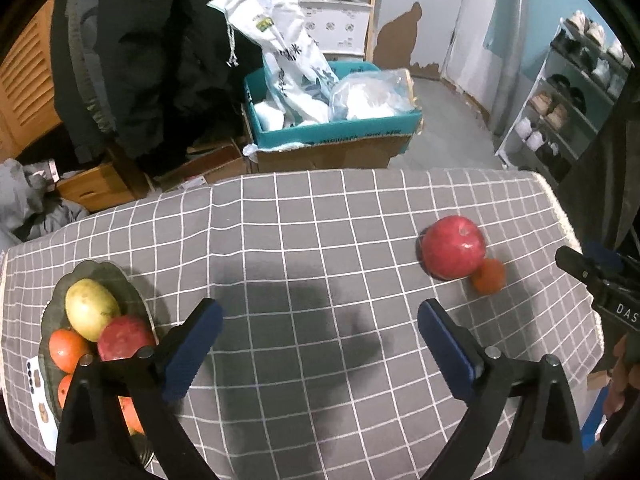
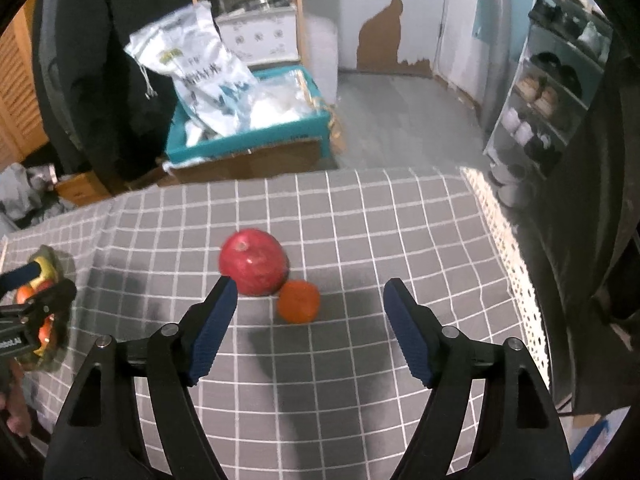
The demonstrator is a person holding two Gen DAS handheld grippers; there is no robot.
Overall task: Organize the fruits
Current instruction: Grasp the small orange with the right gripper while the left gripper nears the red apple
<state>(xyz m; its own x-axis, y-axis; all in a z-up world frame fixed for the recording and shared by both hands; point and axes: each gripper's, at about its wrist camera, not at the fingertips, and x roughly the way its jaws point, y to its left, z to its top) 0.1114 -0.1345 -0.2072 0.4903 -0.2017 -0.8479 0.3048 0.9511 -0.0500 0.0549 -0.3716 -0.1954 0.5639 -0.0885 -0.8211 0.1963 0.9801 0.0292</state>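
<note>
Over the checked tablecloth point(image 2: 360, 220) I've got both grippers, left point(image 1: 320, 332) and right point(image 2: 308, 316), spread wide with nothing in them; red apple point(image 2: 254, 266) touching orange point(image 2: 299, 301).

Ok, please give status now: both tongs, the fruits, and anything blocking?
Left tongs open, empty. Right tongs open, empty, facing red apple and orange, which touch on the cloth. Plate already holds fruit. Nothing blocking.
</note>
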